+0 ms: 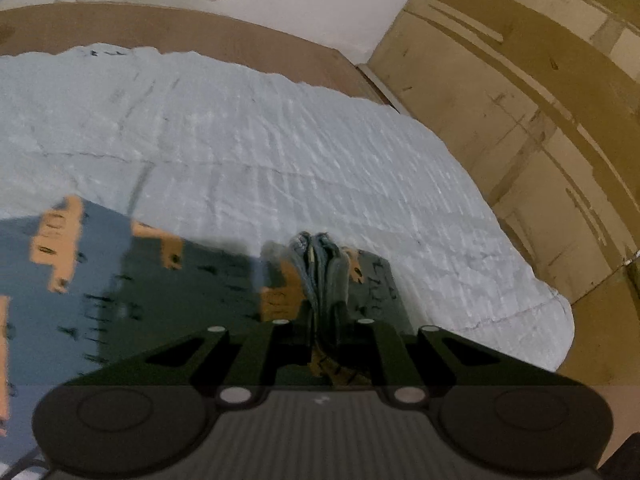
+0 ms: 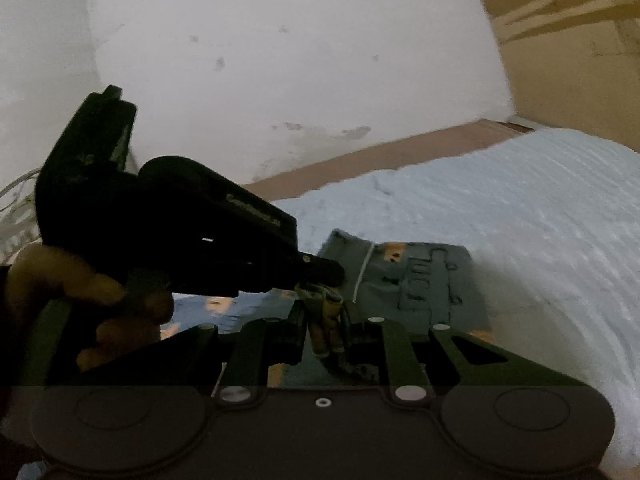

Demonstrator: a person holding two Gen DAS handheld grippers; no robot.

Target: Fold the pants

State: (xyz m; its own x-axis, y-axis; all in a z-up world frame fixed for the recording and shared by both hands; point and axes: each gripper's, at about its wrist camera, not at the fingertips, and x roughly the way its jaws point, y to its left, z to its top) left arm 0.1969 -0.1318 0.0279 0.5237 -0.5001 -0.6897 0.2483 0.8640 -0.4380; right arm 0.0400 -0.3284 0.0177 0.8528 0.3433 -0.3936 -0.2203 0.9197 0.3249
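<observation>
The pants [image 1: 120, 280] are dark grey-blue with orange patches and black marks, and lie on a pale blue quilted sheet [image 1: 280, 152]. My left gripper [image 1: 320, 280] is shut on a bunched fold of the pants' edge, held above the sheet. In the right wrist view my right gripper [image 2: 326, 320] is shut on a bunched fold of the pants [image 2: 420, 280]. The left gripper's body [image 2: 160, 224] shows in that view, held by a hand, its tip just above and left of my right gripper's fingers.
The sheet [image 2: 520, 220] covers a brown surface [image 1: 240, 36] by a white wall [image 2: 280, 60]. Cardboard panels [image 1: 520, 100] stand to the right of the sheet. White cables [image 2: 16, 208] lie at the far left.
</observation>
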